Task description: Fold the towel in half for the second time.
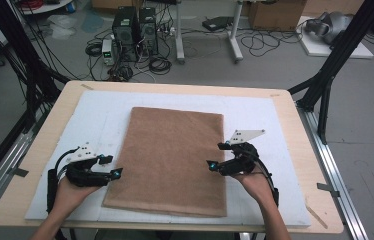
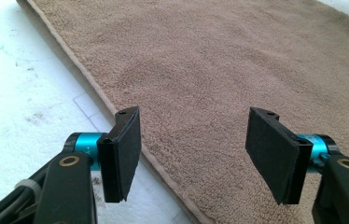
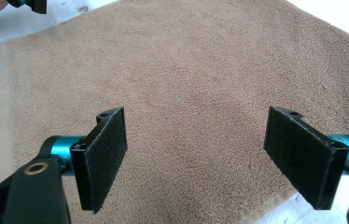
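Note:
A brown towel (image 1: pixel 170 157) lies flat on the white sheet (image 1: pixel 255 112) in the middle of the table. My left gripper (image 1: pixel 111 166) hovers at the towel's left edge, open, with nothing between its jaws. In the left gripper view the towel (image 2: pixel 219 70) spreads ahead and its hemmed edge (image 2: pixel 88 77) runs under the left pad (image 2: pixel 123 151). My right gripper (image 1: pixel 216 156) sits at the towel's right edge, open and empty. In the right gripper view the towel (image 3: pixel 186 79) lies below both pads (image 3: pixel 102 156).
The white sheet covers a wooden table (image 1: pixel 302 135) with bare margins on all sides. Beyond the far edge the floor holds computer towers (image 1: pixel 135 30), cables and a cardboard box (image 1: pixel 275 12). Black frame legs (image 1: pixel 340 55) stand at both back corners.

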Demonstrator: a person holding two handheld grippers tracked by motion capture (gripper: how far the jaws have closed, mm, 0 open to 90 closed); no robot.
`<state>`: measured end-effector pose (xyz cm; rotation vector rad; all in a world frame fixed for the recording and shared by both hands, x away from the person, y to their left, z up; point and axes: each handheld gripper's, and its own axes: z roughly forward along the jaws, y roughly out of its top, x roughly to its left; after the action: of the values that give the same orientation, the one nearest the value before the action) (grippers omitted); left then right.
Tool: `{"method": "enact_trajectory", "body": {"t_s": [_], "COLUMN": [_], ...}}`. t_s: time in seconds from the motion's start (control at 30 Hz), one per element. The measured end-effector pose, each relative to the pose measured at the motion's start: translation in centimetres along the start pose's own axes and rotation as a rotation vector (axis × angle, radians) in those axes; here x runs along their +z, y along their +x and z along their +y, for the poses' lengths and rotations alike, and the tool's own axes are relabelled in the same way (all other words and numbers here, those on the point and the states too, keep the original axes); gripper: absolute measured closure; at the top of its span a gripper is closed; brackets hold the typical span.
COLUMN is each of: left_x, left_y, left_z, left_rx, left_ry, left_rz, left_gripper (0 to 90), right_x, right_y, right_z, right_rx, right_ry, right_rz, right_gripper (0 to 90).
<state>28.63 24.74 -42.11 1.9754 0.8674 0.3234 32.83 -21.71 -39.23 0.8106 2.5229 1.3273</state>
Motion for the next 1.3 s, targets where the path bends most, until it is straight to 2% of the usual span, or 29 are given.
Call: {"method": "enact_trajectory", "body": {"t_s": [0.13, 0.33, 0.5, 0.53, 0.67, 0.77, 0.87, 0.9, 1.0, 1.1, 1.23, 1.3], "left_x": [0.0, 0.0, 0.4, 0.6, 1.6, 2.6, 3.9, 4.4, 5.7, 6.5, 7.6, 8.1], "left_y": [0.1, 1.0, 2.3, 2.6, 3.9, 4.8, 5.9, 6.2, 7.1, 7.7, 7.7, 8.0], "left_z": [0.8, 3.3, 5.8, 6.2, 7.9, 8.7, 8.6, 8.4, 7.8, 7.5, 7.2, 7.0], "left_rx": [0.019, 0.048, 0.057, 0.053, 0.027, 0.023, 0.002, 0.004, -0.024, -0.025, -0.028, -0.057], "left_ry": [0.000, -0.010, -0.034, -0.049, -0.081, -0.079, -0.082, -0.072, -0.033, -0.019, -0.018, -0.027], "left_rz": [0.007, 0.031, 0.066, 0.080, 0.090, 0.100, 0.091, 0.100, 0.103, 0.103, 0.139, 0.132], "left_gripper": [35.9, 35.5, 36.1, 37.4, 39.1, 39.3, 39.2, 39.1, 38.9, 41.8, 42.3, 42.6], "right_x": [-0.2, -0.5, -0.4, -0.4, 0.0, 0.6, 1.5, 1.8, 2.5, 3.4, 4.4, 4.8], "right_y": [-0.3, -1.1, -2.9, -3.4, -5.1, -6.3, -7.4, -7.7, -8.2, -8.8, -9.3, -9.5], "right_z": [0.3, 1.8, 3.4, 3.7, 4.8, 4.9, 4.3, 4.1, 3.9, 3.5, 2.9, 2.7], "right_rx": [-0.003, -0.029, -0.031, -0.028, -0.004, 0.011, 0.043, 0.050, 0.044, 0.054, 0.072, 0.070], "right_ry": [0.002, 0.019, 0.026, 0.029, 0.020, 0.013, 0.039, 0.046, 0.045, 0.074, 0.092, 0.107], "right_rz": [-0.006, -0.035, -0.085, -0.091, -0.112, -0.132, -0.154, -0.165, -0.188, -0.211, -0.222, -0.239], "right_gripper": [20.6, 20.9, 21.3, 21.4, 21.8, 23.5, 23.8, 24.0, 26.0, 26.5, 26.5, 26.5]}}
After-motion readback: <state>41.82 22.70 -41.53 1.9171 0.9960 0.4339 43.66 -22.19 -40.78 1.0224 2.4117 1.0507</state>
